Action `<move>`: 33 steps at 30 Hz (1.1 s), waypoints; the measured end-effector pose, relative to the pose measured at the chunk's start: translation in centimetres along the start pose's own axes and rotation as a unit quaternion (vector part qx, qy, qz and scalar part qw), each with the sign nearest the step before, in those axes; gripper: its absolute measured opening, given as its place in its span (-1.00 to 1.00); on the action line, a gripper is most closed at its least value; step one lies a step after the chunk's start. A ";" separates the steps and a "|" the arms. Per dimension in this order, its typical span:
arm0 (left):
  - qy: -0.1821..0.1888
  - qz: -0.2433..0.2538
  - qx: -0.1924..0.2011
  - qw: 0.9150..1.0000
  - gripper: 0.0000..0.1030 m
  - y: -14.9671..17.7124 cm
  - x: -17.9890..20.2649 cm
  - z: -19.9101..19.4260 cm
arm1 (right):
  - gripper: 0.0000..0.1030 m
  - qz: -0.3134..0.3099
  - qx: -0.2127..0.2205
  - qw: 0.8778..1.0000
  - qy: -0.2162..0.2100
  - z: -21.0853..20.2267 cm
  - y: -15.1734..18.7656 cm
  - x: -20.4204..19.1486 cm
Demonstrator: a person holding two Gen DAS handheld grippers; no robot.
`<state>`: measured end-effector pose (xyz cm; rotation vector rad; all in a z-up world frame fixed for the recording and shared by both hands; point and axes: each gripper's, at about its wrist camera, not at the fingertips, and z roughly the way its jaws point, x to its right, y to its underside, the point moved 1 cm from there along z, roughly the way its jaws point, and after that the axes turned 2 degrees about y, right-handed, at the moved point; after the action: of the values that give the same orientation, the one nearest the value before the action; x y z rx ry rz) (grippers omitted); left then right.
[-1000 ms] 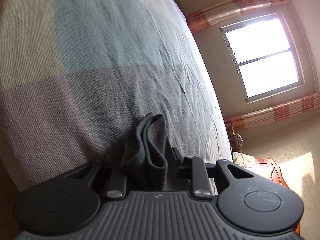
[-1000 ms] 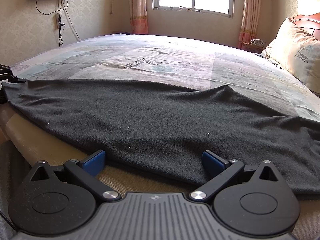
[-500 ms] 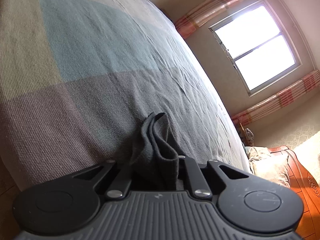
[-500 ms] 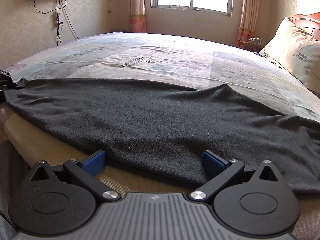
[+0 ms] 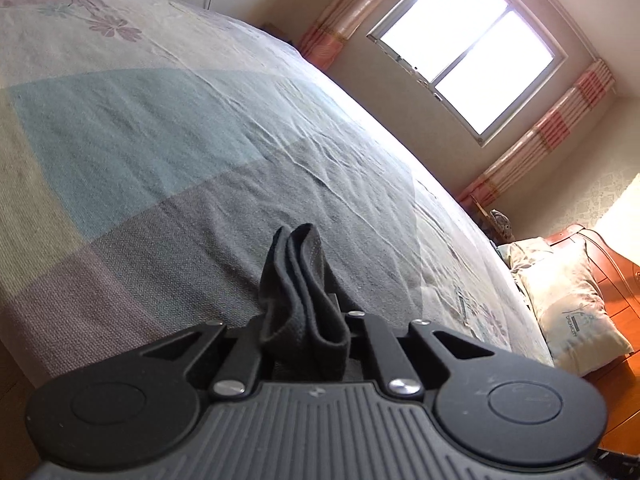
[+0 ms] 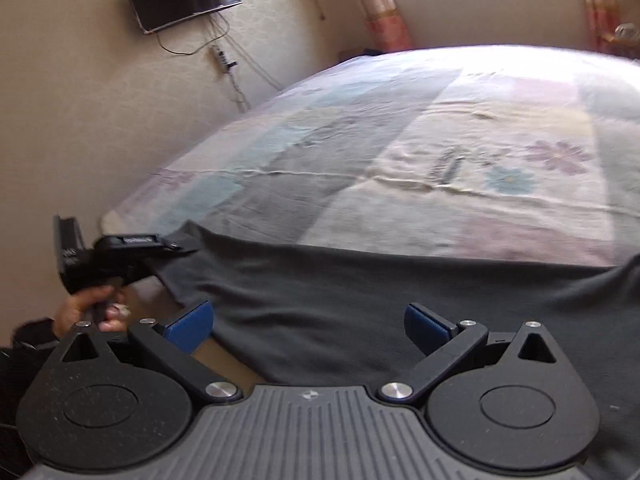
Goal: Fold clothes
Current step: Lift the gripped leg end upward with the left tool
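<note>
The right tongs (image 6: 308, 326) have swung left and stand open; the left tongs (image 5: 304, 320) clamp one dark garment (image 6: 360, 300), its near right edge cut off, on one bed (image 6: 460, 160).

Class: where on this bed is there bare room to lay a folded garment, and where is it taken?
Free: the patchwork bedspread between the dark grey cloth and the window wall, up to the cream pillow. Taken: the near edge, under that cloth, whose corner the left gripper pinches.

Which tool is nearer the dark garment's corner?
Left. The left tool is shut on the dark garment at its corner; the right tool hovers open over its near edge.
</note>
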<state>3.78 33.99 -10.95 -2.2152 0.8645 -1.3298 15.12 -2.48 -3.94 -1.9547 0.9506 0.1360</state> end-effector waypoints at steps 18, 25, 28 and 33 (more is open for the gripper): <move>0.011 -0.009 -0.002 1.000 -0.88 0.0 -0.3 -0.4 | 1.00 0.218 -0.079 0.966 -0.116 16.5 -4.3 0.6; 0.012 -0.001 -0.004 1.000 -0.88 -0.1 0.4 -0.5 | 1.00 0.181 -0.075 0.979 -0.061 16.3 -5.4 -1.9; 0.012 -0.001 -0.002 1.000 -0.88 0.2 0.4 -0.6 | 1.00 0.170 -0.091 0.980 -0.056 14.5 -4.3 -3.6; 0.016 -0.009 -0.007 1.000 -0.88 0.8 0.4 -0.6 | 1.00 0.157 -0.104 0.982 0.001 13.7 -1.7 -5.1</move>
<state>3.13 33.13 -10.92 -2.2242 0.8698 -1.3741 16.36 11.53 -8.19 -1.9785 1.2852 0.4276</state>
